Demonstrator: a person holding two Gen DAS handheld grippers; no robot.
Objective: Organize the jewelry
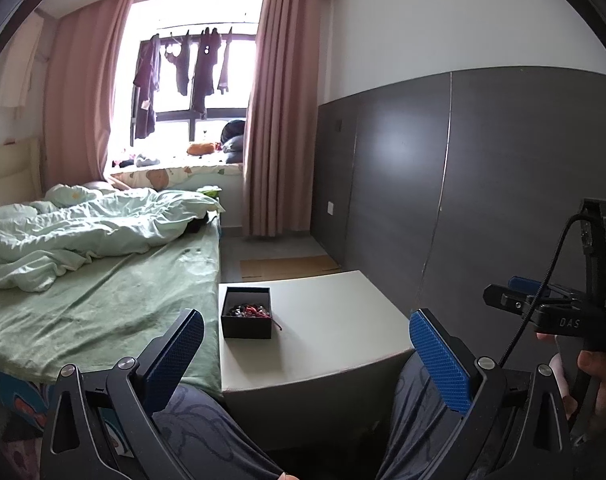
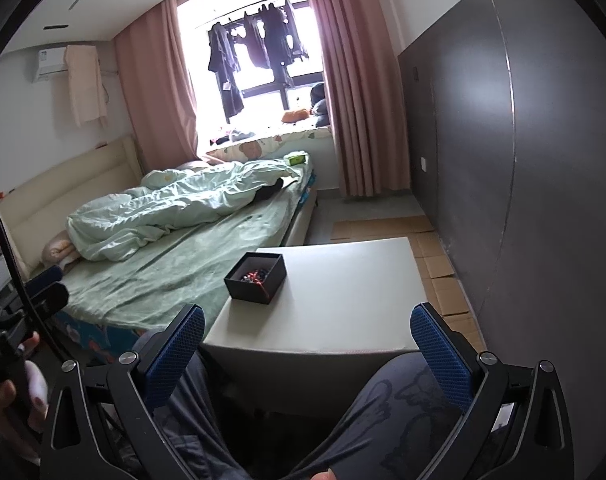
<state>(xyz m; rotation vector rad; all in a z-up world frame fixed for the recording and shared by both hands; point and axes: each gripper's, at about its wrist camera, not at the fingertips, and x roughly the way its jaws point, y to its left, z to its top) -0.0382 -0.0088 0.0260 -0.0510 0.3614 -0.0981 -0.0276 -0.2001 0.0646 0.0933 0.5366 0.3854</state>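
A: Where's the jewelry?

B: In the open black box [image 1: 247, 312] at the white table's [image 1: 335, 320] left edge, beside the bed [image 1: 103, 300]; a red cord hangs over its near wall.

A: And the tools?

B: Both spread wide, empty, held back over the person's knees. The box lies ahead and leftward, nearer the left gripper [image 1: 307, 356] than the right gripper [image 2: 308, 352].

A: Anything one view adds?

B: The right wrist view shows cardboard [image 2: 435, 264] beyond the table's right edge.
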